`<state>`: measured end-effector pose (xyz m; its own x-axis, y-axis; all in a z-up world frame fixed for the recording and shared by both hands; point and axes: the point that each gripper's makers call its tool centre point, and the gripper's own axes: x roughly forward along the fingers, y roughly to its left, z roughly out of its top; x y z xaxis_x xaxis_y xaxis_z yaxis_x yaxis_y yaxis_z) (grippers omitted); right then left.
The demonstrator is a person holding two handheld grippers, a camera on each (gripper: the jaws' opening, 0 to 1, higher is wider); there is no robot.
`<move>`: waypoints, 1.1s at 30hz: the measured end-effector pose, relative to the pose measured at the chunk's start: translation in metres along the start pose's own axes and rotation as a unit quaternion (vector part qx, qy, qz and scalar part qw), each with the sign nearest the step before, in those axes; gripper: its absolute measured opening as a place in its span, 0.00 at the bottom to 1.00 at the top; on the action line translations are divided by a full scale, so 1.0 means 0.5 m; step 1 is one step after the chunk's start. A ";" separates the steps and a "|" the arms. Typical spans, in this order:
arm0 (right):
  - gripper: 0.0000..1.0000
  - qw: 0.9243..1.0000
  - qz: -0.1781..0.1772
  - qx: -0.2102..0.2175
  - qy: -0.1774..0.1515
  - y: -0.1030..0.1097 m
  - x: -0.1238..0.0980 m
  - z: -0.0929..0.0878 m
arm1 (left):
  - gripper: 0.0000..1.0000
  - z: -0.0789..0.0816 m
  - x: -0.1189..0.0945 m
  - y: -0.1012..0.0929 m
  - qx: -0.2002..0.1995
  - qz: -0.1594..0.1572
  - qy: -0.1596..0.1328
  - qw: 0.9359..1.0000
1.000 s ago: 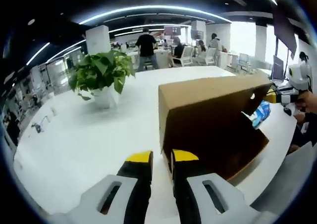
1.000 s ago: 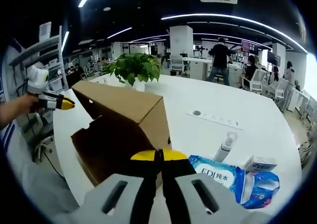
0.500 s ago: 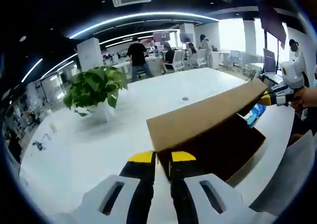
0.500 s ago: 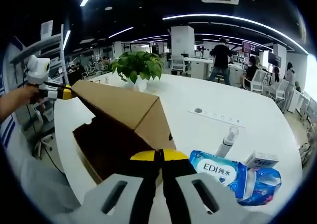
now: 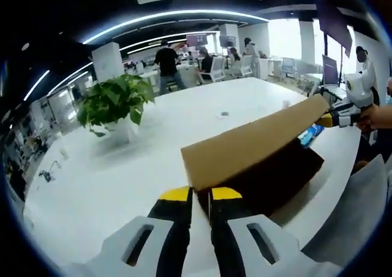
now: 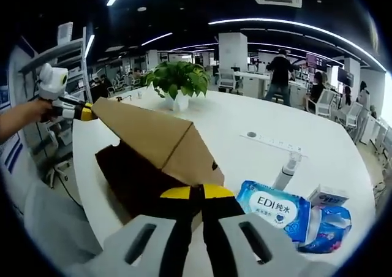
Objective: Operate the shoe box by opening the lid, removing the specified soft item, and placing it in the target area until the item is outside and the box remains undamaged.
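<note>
The cardboard shoe box lid (image 5: 251,145) is lifted and slants over the dark brown box body (image 5: 275,176). My left gripper (image 5: 200,194) is shut on the lid's near corner. At the lid's far corner, my right gripper (image 5: 335,119) pinches the edge, held by a hand. In the right gripper view the same lid (image 6: 147,133) tilts up from the box (image 6: 138,179). My right gripper (image 6: 197,192) is shut on its near corner, and my left gripper (image 6: 82,111) grips the far corner. The box's inside is dark, so I cannot see its contents.
A blue wet-wipes pack (image 6: 275,208), a spray bottle (image 6: 286,171), a small carton (image 6: 327,195) and a blue bag (image 6: 331,225) lie right of the box. A potted plant (image 5: 113,102) stands on the white table (image 5: 122,166). People stand at desks far behind.
The lid has swung up from a steep drape over the box to a raised slant. Both hands have lifted with it.
</note>
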<state>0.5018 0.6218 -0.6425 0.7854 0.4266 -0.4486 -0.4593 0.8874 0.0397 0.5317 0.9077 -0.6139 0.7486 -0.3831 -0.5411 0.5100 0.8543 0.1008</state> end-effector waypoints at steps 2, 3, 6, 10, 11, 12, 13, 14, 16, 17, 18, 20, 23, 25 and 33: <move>0.03 1.000 0.006 -0.006 0.001 0.004 -0.002 -0.006 | 0.10 -0.007 -0.002 -0.004 0.001 -0.002 0.003 1.000; 0.04 1.000 0.009 -0.011 0.000 0.007 -0.004 -0.009 | 0.10 -0.010 -0.002 -0.005 0.001 -0.003 0.005 1.000; 0.07 1.000 0.021 -0.020 -0.003 0.019 -0.009 -0.016 | 0.13 -0.020 -0.005 -0.012 0.001 -0.008 0.008 1.000; 0.14 0.999 0.042 -0.034 -0.004 0.038 -0.013 -0.024 | 0.17 -0.041 -0.007 -0.028 0.011 -0.019 0.022 1.000; 0.16 0.998 0.050 -0.038 -0.001 0.045 -0.013 -0.029 | 0.18 -0.044 -0.008 -0.030 0.013 -0.020 0.022 0.999; 0.19 0.998 0.055 -0.040 0.001 0.049 -0.013 -0.033 | 0.19 -0.046 -0.008 -0.032 0.013 -0.021 0.023 0.999; 0.20 0.997 0.060 -0.044 0.002 0.053 -0.014 -0.035 | 0.19 -0.050 -0.009 -0.033 0.012 -0.023 0.026 0.999; 0.22 0.997 0.067 -0.049 0.005 0.059 -0.015 -0.040 | 0.20 -0.053 -0.010 -0.035 0.012 -0.024 0.028 0.999; 0.26 0.996 0.076 -0.053 0.010 0.066 -0.016 -0.047 | 0.22 -0.060 -0.011 -0.040 0.013 -0.028 0.032 0.999; 0.27 0.995 0.079 -0.054 0.011 0.069 -0.017 -0.049 | 0.23 -0.064 -0.012 -0.044 0.014 -0.031 0.033 0.999; 0.29 0.995 0.081 -0.055 0.012 0.070 -0.017 -0.051 | 0.24 -0.066 -0.012 -0.046 0.015 -0.033 0.033 0.999; 0.30 0.995 0.084 -0.054 0.015 0.073 -0.017 -0.055 | 0.26 -0.072 -0.013 -0.050 0.015 -0.036 0.034 0.999; 0.32 0.995 0.090 -0.050 0.019 0.077 -0.016 -0.061 | 0.28 -0.081 -0.012 -0.056 0.012 -0.041 0.037 0.998; 0.34 0.994 0.095 -0.047 0.023 0.081 -0.015 -0.068 | 0.30 -0.091 -0.010 -0.061 0.015 -0.046 0.041 0.998; 0.39 0.993 0.111 -0.023 0.037 0.094 -0.013 -0.092 | 0.32 -0.127 -0.006 -0.073 0.005 -0.055 0.058 0.997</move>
<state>0.4560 0.6528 -0.6788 0.6314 0.5947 -0.4976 -0.6370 0.7637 0.1045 0.4838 0.9001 -0.6692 0.6342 -0.4305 -0.6422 0.5911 0.8054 0.0439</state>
